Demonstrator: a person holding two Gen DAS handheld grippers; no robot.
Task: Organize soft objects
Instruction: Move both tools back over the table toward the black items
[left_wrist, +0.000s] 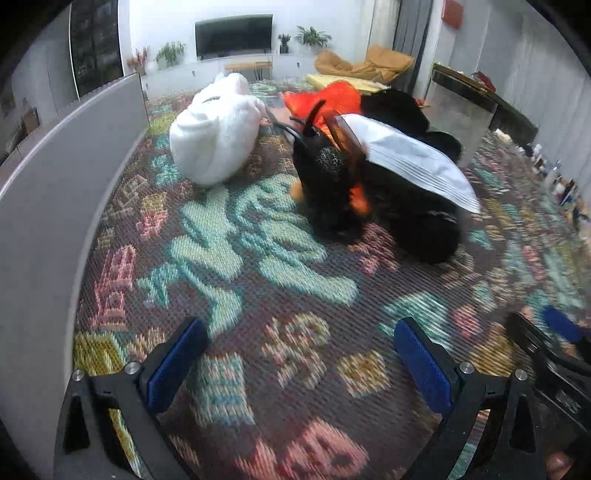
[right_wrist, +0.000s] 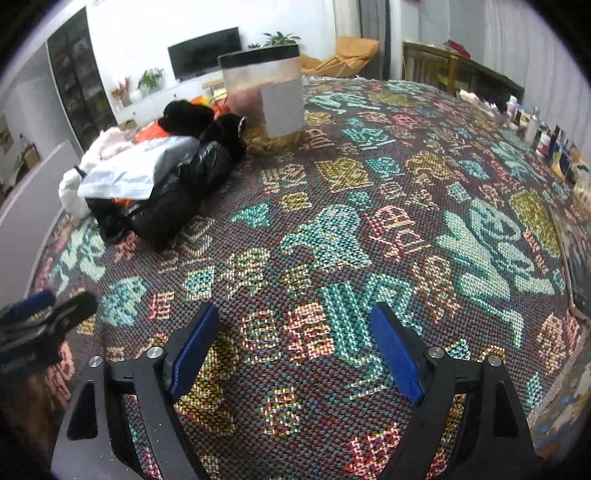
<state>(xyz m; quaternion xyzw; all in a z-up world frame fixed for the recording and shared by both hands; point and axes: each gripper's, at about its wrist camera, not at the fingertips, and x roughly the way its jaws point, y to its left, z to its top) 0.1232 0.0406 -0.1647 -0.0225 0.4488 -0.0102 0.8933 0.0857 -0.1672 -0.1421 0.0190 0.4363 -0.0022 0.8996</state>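
My left gripper (left_wrist: 299, 362) and right gripper (right_wrist: 291, 350) both stand wide with nothing between them, over the patterned woven cloth (left_wrist: 258, 258). The black plush insect (left_wrist: 332, 188) and the white plush toy (left_wrist: 214, 136) lie ahead, beside the clear bin (right_wrist: 269, 92). I judge them light and squashy, so I would pinch the thick body, not the thin wing (left_wrist: 410, 158).

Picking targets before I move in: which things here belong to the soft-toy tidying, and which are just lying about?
Job:
- white plush toy
- black and orange insect toy, silver wings
- clear bin
- left gripper, right gripper, both open and empty

Lying about:
- patterned rug
- television
- bottles along the rug edge
- potted plants
- tan beanbag
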